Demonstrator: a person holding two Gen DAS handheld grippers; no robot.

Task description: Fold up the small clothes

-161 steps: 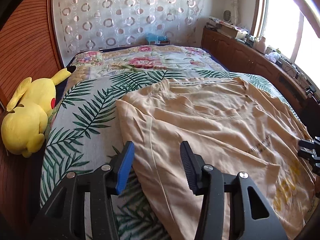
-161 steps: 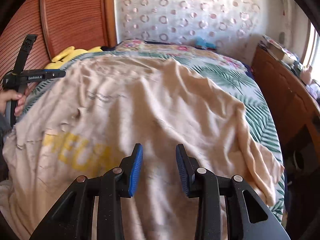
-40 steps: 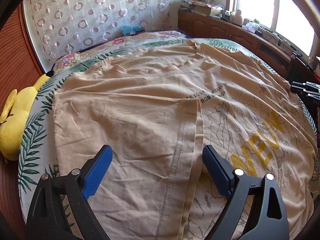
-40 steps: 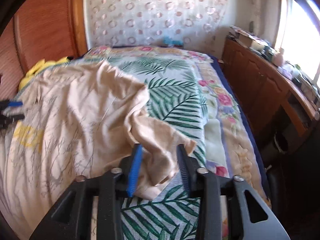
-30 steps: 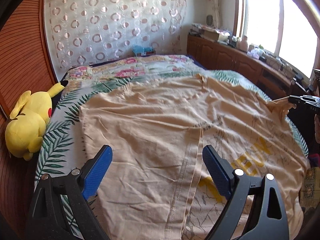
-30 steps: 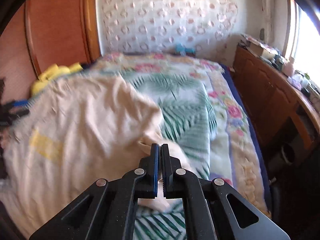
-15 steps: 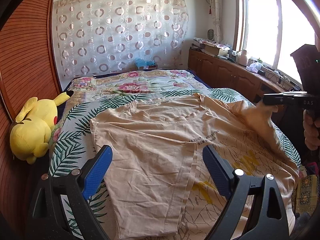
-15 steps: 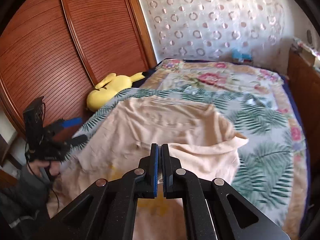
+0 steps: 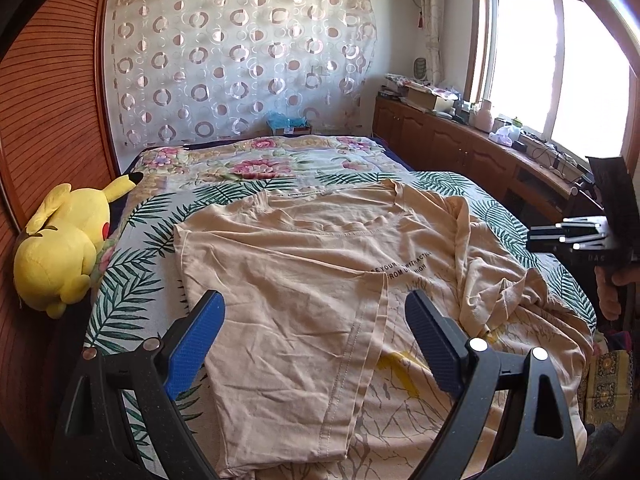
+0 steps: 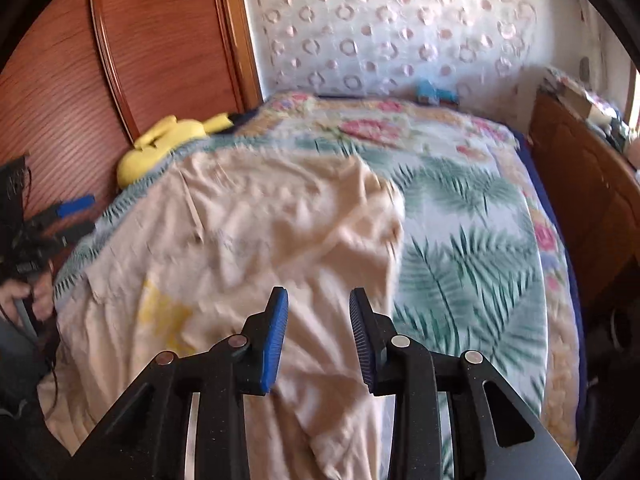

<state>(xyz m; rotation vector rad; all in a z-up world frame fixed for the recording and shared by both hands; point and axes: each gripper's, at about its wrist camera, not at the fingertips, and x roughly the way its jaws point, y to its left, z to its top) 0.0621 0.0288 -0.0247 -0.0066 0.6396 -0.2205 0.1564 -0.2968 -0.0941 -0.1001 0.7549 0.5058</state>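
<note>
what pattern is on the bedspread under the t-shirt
Green palm leaves on a pale ground, with pink flowers toward the far end of the bedspread; clearest in the left wrist view.

A pale peach T-shirt [image 9: 304,264] lies spread on the bed [image 9: 240,168], neckline toward the far end. Its left side is folded flat over the middle — the stitched hem edge runs down the centre. The right sleeve side lies turned inward in a crumpled, rumpled ridge. Small dark lettering crosses the chest; yellow print shows lower down.
</note>
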